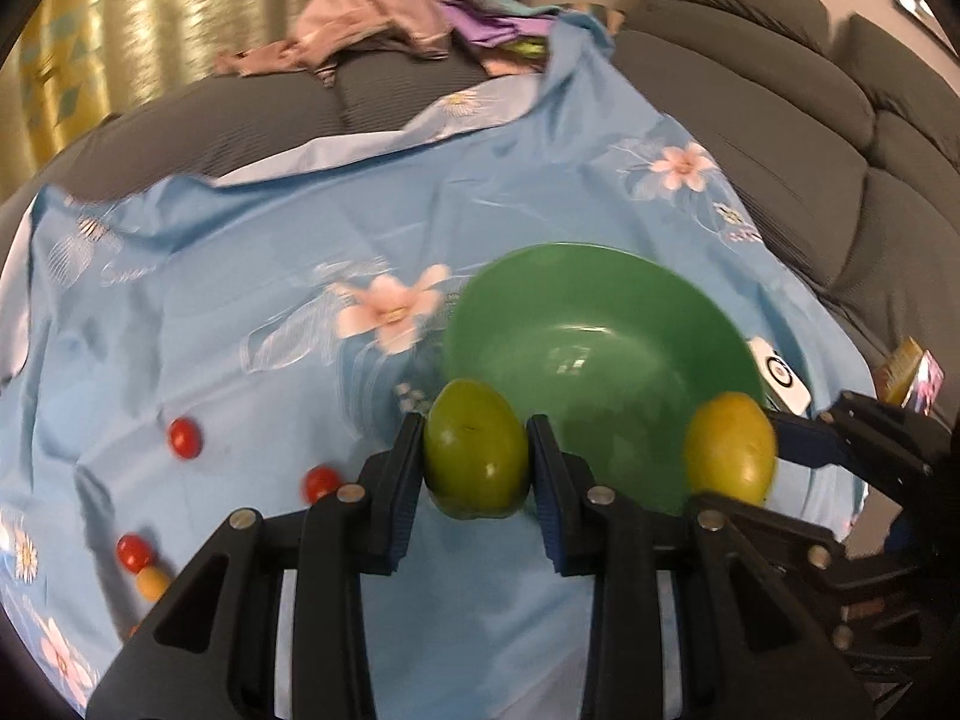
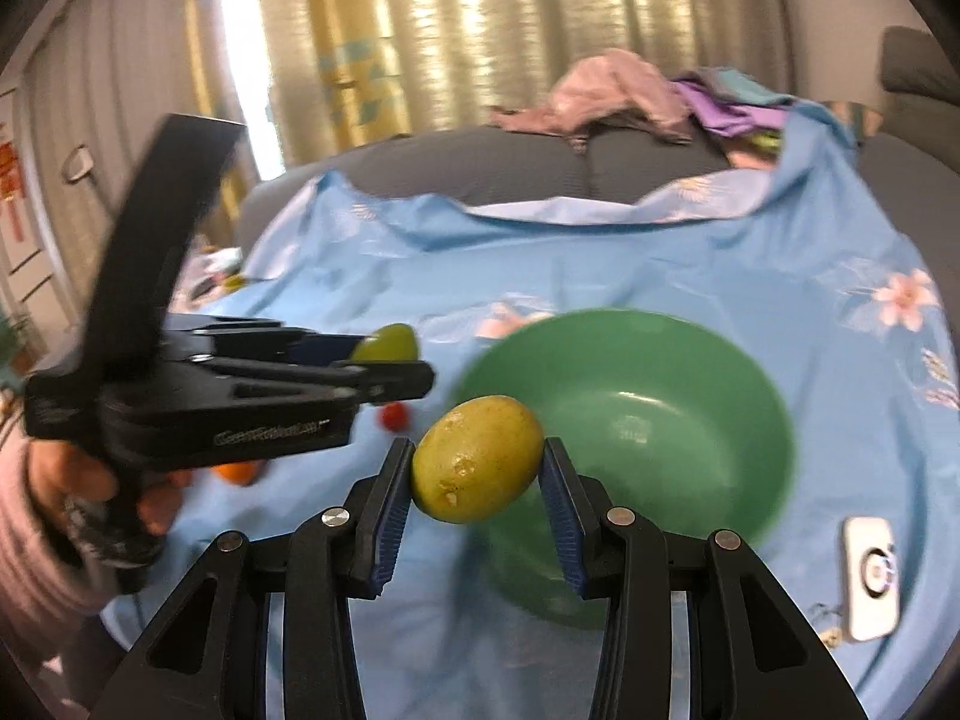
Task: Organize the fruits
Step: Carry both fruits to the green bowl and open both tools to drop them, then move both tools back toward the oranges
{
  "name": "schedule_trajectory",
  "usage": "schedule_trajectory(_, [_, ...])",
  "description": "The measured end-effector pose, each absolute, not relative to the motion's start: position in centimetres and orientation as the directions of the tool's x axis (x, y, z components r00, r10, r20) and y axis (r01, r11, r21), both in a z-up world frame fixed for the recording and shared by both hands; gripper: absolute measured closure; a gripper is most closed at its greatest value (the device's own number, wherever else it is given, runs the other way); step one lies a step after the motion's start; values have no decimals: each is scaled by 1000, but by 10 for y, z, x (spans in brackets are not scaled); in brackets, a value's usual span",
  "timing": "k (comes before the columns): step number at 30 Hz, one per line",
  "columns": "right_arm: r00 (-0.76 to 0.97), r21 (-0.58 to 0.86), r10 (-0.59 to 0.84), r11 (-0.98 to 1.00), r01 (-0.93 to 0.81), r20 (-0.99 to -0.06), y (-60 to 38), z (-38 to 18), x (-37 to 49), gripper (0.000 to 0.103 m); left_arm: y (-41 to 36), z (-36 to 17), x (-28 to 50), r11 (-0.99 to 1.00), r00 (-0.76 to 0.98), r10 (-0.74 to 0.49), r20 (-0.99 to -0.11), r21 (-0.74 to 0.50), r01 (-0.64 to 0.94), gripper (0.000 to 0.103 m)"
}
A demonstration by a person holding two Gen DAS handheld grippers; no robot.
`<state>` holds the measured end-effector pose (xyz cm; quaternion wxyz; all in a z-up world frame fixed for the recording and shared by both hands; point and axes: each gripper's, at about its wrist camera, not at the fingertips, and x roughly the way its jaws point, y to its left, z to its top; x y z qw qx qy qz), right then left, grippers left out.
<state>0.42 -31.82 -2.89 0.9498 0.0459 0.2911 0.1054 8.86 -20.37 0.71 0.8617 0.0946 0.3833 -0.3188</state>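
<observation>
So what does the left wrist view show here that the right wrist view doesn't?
Only the left wrist view: three red cherry tomatoes on the cloth and the sofa backrest.
Only the right wrist view: the person's hand on the left gripper's handle.
Both: the green bowl, empty; the blue floral cloth; the left gripper shut on a green fruit; the right gripper shut on a yellow-green fruit; a white device.

Sky-blue sheet [image 1: 252, 252] patterned with pink-and-white flowers, green bowl [image 1: 600, 312], yellow-green fruit [image 1: 477, 450], yellower fruit [image 2: 477, 468], small red fruits [image 1: 184, 438], black tongs with blue pads [image 1: 552, 468], grey sofa [image 1: 780, 120], striped golden curtains [image 2: 450, 30]
</observation>
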Motion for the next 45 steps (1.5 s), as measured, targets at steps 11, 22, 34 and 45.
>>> schedule_trajectory(11, [791,133,143,988,-78,-595,-342,-43,11,59,-245,-13,87,732,451,-465,-762,-43,680,69])
schedule_trajectory(22, [789,110,88,994,-26,-608,-344,-40,5,54,-233,-2,79,760,519,-434,-736,10,650,31])
schedule_trajectory(34, [795,137,171,984,-111,-582,-315,-19,-9,52,-164,20,51,866,662,-292,-691,102,489,6])
schedule_trajectory(45, [754,165,328,944,-286,-569,-257,-7,-19,48,-89,30,15,937,737,-158,-657,136,322,1])
